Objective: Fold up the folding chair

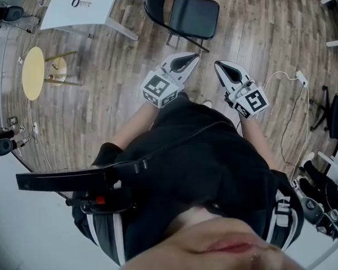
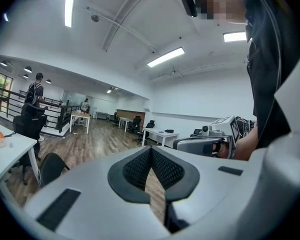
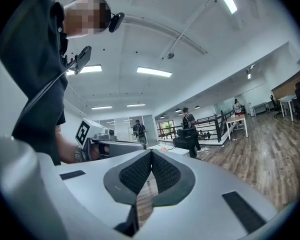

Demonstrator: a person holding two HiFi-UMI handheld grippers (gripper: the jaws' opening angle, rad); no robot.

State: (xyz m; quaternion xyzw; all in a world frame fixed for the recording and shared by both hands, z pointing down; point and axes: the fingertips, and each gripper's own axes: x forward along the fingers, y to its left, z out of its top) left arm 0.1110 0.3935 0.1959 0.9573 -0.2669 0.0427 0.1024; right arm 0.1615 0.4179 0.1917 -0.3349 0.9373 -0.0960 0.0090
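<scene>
You hold both grippers out in front of you, roughly level and side by side, pointing toward the folding chair (image 1: 194,17), which stands open on the wood floor (image 1: 101,106) a little way ahead, its seat flat and its backrest at the seat's left in the head view. Your left gripper (image 1: 189,58) has its 2 jaws pressed together with nothing between them, and your right gripper (image 1: 219,65) is the same, closed and empty. That likely suits an approach, since there is nothing to grip yet and folding has not begun. The chair sits beyond both tips, slightly left of the gap between them, touching neither. A white table (image 1: 62,10) stands just behind the chair, so you will probably want to work from the near side
</scene>
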